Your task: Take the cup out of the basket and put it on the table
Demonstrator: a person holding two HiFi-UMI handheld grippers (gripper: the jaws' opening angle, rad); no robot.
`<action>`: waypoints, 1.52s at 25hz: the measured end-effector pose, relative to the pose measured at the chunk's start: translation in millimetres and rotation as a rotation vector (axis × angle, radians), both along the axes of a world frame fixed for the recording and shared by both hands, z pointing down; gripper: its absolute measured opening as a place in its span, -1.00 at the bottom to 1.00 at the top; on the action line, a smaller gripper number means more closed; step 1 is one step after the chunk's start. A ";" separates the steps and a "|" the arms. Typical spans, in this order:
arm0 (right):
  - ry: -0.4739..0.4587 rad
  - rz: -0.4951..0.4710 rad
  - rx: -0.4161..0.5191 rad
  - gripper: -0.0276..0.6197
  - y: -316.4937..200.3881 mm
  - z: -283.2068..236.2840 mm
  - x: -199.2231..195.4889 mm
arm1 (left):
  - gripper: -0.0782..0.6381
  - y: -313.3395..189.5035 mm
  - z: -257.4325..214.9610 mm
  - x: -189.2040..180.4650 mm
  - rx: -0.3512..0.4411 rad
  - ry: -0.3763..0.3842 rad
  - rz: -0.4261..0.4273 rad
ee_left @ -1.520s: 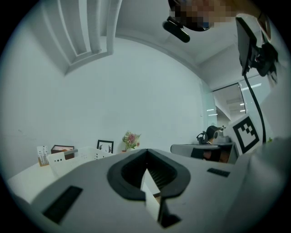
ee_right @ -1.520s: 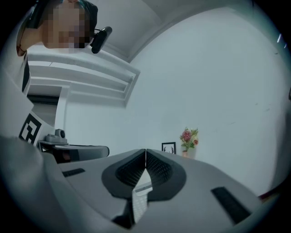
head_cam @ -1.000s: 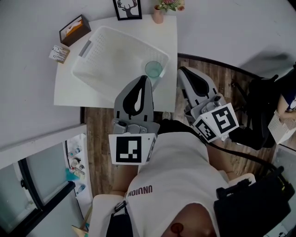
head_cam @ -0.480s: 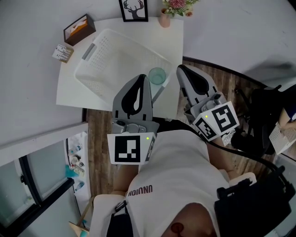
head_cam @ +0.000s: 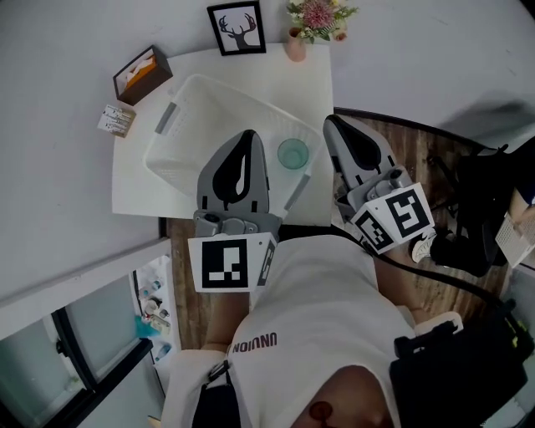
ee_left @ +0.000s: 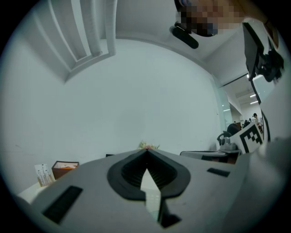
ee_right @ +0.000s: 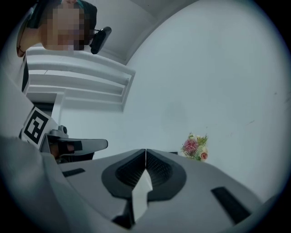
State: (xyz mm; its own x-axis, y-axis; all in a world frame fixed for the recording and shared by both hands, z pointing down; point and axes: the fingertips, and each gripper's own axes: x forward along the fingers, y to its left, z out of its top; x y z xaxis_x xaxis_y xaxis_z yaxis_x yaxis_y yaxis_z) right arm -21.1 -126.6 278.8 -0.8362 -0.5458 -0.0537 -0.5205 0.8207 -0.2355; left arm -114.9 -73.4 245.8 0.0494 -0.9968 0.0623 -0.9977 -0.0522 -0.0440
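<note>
— Two grippers, both pinched shut? Start with the head view.

— Both, yes. The left gripper (head_cam: 247, 134) and the right gripper (head_cam: 330, 120) point away from the person toward the white table (head_cam: 311, 92). The cup (head_cam: 293, 154), pale green and upright, stands at the near right corner of the white basket (head_cam: 201, 117), inside its rim as far as I can tell. It shows between the two gripper tips, and neither touches it.

— What else is on the table?

— A framed deer picture (head_cam: 235, 28) and flowers (head_cam: 316, 13) stand at the far edge. A brown box (head_cam: 140, 73) and a small card (head_cam: 118, 120) are at the left edge. Wooden floor (head_cam: 418, 150) lies to the right of the table.

— And the left gripper view?

— Its jaws meet at the tips with nothing between them. A narrow hollow lower down shows only white surface behind. The view faces a plain wall, with the brown box and the card low at the left and the flowers just above the jaw tips.

— The right gripper view?

— Much the same: jaws closed tip to tip, holding nothing. The flowers stand to the right against the wall, and the left gripper's marker cube shows at the left.
</note>
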 end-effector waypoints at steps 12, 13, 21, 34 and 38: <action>0.021 0.108 -0.024 -0.85 2.9 9.1 -2.4 | -0.75 -26.7 40.1 -20.6 -0.117 -0.032 0.142; 0.023 0.116 -0.025 -0.85 3.6 9.4 -2.0 | -0.75 -29.6 43.4 -21.3 -0.126 -0.038 0.154; 0.034 0.152 -0.018 -0.85 1.3 15.8 4.5 | -0.75 -47.3 74.0 -26.6 -0.188 -0.036 0.200; 0.041 0.179 -0.026 -0.85 -3.8 19.0 8.8 | -0.75 -60.1 132.2 -23.7 -0.345 -0.051 0.295; 0.042 0.187 -0.027 -0.85 -4.5 19.1 9.6 | -0.75 -64.0 139.0 -27.4 -0.360 -0.020 0.294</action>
State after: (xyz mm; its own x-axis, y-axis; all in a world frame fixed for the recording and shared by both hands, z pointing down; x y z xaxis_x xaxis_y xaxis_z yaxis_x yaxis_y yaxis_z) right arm -11.5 -131.1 297.9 -0.7216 -0.6923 -0.0044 -0.6729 0.7028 -0.2307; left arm -142.4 -137.4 384.8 0.3224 -0.8552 0.4059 -0.9373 -0.3485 0.0101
